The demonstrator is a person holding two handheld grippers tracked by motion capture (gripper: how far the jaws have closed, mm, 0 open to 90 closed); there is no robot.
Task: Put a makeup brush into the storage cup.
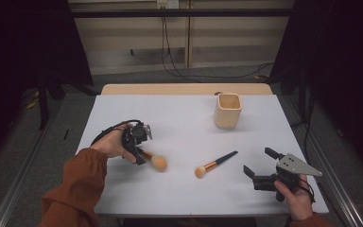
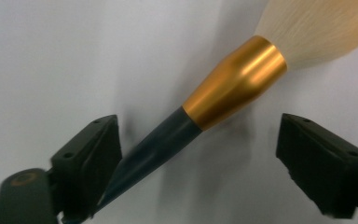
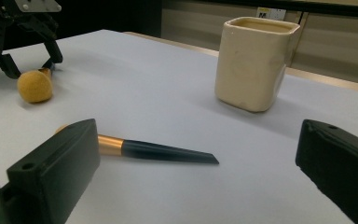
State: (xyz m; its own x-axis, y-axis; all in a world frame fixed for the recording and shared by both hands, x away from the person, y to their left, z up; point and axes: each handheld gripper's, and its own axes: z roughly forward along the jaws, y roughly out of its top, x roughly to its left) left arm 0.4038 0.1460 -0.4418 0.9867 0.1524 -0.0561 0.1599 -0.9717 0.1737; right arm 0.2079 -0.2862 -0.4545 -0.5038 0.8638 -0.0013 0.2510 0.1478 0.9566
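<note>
large brush (image 2: 235,81) bristles cut off, handle tip hidden behind fingers (image 2: 91,163)

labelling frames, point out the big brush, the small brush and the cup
big brush (image 2: 235,84), left gripper view, gold ferrule
small brush (image 1: 216,163), high view, where ferrule meets handle
cup (image 3: 254,70), right gripper view, front wall

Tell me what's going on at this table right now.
A person in a rust-orange sleeve holds a gripper in each hand. The left gripper is down over a fat, fluffy-headed makeup brush with a gold ferrule and dark handle; its jaws straddle the handle, which lies close against one jaw, with no grip yet. The right gripper waits open near the table's edge. A slimmer gold-and-black brush lies on the white table, and a cream square cup stands farther back.
</note>
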